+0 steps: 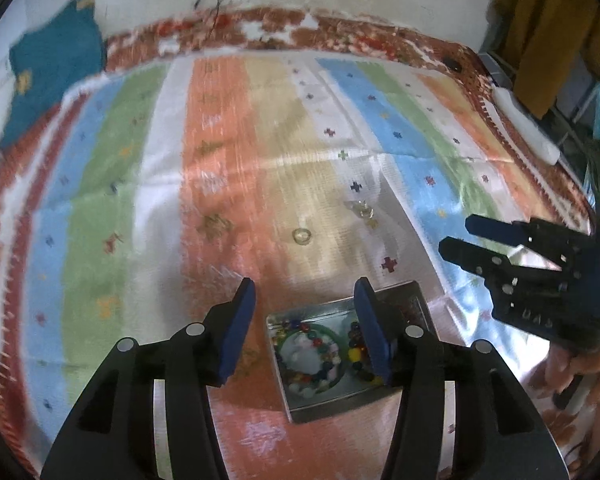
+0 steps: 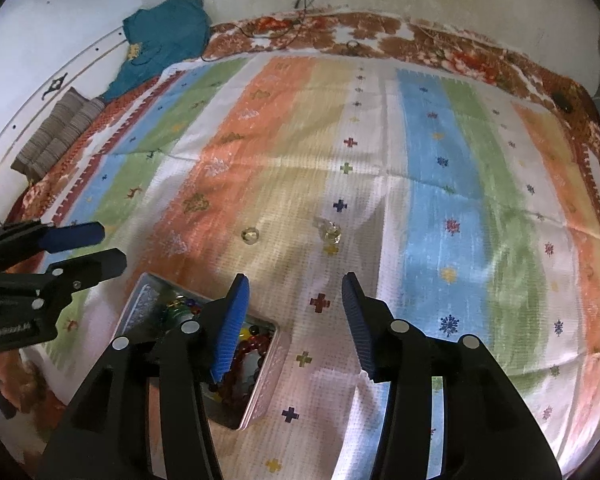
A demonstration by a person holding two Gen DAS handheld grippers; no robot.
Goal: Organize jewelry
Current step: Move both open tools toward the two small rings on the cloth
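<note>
On striped cloth point(image 2: 432, 184): metal tin point(image 1: 300, 410) w/ beads, bangle inside. Beyond tin, ring point(image 2: 250, 235) & small clear piece point(image 2: 331, 233) not yet stowed. Left gripper point(image 1: 306, 328), right gripper point(image 2: 296, 320) both half open, empty.

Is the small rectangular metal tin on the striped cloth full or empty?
Partly filled: the metal tin is open, holding multicoloured bead bracelets on its floor.

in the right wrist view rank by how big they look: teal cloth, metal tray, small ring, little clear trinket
1. Teal cloth
2. Metal tray, partly hidden by the gripper finger, so it is unsure against the cloth
3. Clear trinket
4. Small ring, close to the trinket in size
</note>
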